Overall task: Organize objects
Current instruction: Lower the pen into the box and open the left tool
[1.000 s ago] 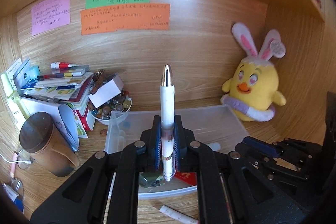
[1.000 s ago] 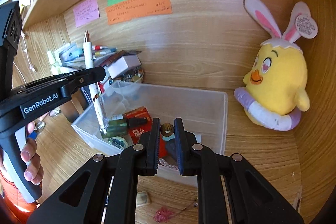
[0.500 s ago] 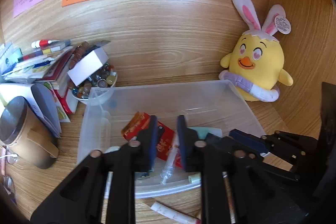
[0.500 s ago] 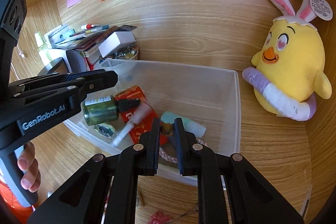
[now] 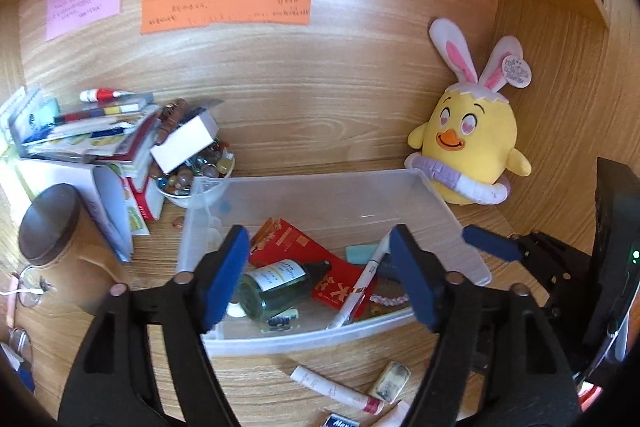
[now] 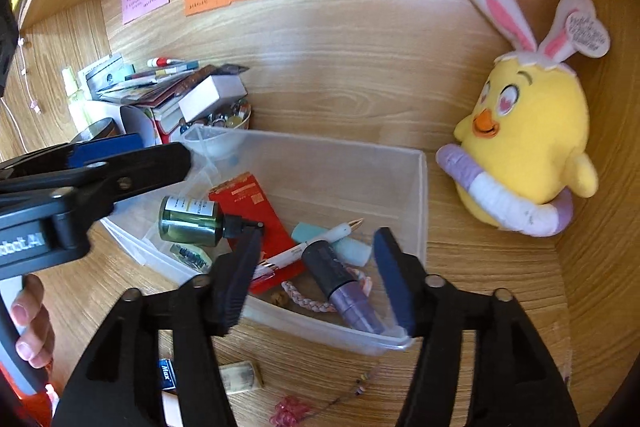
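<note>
Lying in bin (image 5: 452, 223), pen (image 5: 362, 283) below open left gripper (image 5: 320, 275).

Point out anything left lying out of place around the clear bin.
Loose bits lie on the desk in front of the clear bin: a paper-wrapped roll and a small worn block, not yet inside.

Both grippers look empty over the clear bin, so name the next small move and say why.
Probably draw the left gripper back toward the white paper-wrapped tube on the wooden desk. Both jaws have just been opening and hold nothing; the white pen and purple-capped tube already lie inside the clear plastic bin.
</note>
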Tool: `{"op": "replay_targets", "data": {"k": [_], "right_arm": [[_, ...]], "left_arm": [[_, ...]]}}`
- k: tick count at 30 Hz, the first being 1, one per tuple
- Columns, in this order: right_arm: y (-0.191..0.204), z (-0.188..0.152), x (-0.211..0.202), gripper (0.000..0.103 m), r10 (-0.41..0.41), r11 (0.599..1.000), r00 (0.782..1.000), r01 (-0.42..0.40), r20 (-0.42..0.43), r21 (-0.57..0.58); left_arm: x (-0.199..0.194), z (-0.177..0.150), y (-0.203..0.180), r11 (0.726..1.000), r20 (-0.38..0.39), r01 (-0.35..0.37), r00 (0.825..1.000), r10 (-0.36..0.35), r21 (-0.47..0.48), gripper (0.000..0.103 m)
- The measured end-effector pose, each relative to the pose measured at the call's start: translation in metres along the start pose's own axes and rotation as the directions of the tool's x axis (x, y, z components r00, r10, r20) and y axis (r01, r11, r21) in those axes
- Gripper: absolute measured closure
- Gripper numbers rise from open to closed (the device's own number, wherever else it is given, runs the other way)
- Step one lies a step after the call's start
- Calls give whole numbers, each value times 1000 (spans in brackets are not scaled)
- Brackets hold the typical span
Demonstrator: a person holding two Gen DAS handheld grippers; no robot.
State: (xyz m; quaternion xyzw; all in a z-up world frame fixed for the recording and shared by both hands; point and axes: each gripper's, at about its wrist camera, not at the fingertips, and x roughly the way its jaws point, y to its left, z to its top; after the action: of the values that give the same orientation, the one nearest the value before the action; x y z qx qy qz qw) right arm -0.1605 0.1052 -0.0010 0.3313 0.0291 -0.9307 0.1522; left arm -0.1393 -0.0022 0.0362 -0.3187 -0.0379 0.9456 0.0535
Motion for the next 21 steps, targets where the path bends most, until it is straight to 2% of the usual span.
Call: {"op": "replay_targets", "data": {"k": [3,6,15,21], "right_arm": [[0,-1,-8,30,-20,1000,1000,20,15,-3],[-3,-4,-17,26,-27,1000,999,27,25,3],[-16,-21,-38,22,-47,999,999,47,21,23],[-16,-39,-43,21,-83,997,996,83,-13,-7]], "left_arm": [[-11,-4,3,1000,13,-9,1000,9,2,11],[-19,-10,5,1000,18,-22,1000,22,6,8],[-31,-35,13,1000,-25,-16,1000,16,-3,4],[-21,-54,19,1000,-95,-18,995,16,-14,4]]}}
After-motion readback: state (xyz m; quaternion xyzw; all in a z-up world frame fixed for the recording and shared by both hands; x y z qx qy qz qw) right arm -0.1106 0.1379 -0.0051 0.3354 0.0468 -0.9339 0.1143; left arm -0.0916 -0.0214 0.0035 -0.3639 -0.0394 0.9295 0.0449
